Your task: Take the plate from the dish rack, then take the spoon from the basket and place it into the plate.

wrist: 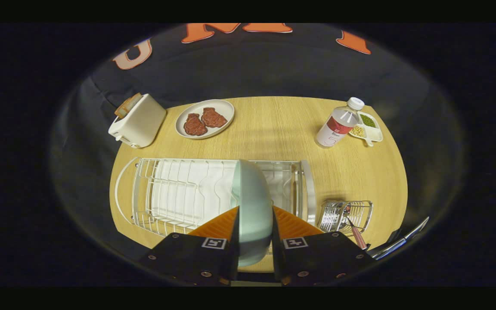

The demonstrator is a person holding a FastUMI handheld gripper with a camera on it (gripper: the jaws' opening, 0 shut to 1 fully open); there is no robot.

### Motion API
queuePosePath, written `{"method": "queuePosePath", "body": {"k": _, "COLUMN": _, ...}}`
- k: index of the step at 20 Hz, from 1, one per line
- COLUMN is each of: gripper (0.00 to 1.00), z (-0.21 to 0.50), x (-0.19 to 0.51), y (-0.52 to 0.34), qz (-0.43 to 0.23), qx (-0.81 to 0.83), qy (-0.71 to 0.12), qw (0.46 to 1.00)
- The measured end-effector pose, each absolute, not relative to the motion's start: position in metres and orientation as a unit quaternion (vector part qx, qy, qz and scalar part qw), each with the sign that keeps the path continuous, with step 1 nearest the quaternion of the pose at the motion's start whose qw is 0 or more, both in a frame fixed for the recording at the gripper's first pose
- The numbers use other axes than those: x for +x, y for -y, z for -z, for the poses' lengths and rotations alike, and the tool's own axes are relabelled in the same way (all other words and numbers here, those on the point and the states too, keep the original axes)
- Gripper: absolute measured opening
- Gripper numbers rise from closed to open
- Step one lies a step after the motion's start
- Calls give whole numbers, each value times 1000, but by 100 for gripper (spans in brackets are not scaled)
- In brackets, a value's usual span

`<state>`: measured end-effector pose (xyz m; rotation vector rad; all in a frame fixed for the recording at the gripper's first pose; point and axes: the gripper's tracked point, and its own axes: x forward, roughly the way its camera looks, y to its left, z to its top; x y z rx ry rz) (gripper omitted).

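Gripper [254,215] fingers narrowly parted, clamped on upright pale-green plate [252,202] over white dish rack [179,193].

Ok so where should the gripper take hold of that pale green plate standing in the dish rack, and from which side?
Grip the plate by its upper rim, coming down from above. It stands on edge in the dish rack, so only the thin rim offers two opposite faces. The gripper already straddles that rim, one finger on each face; whether both press on it I cannot tell.
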<state>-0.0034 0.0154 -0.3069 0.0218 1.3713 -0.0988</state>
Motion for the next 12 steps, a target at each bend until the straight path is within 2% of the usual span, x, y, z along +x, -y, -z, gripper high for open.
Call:
{"method": "queuePosePath", "body": {"k": 7, "gripper": 23, "z": 297, "x": -4, "y": 4, "qz": 106, "qx": -31, "qy": -611, "qw": 784}}
{"method": "queuePosePath", "body": {"k": 12, "gripper": 22, "z": 280, "x": -5, "y": 10, "qz": 139, "qx": -51, "qy": -594, "qw": 791}}
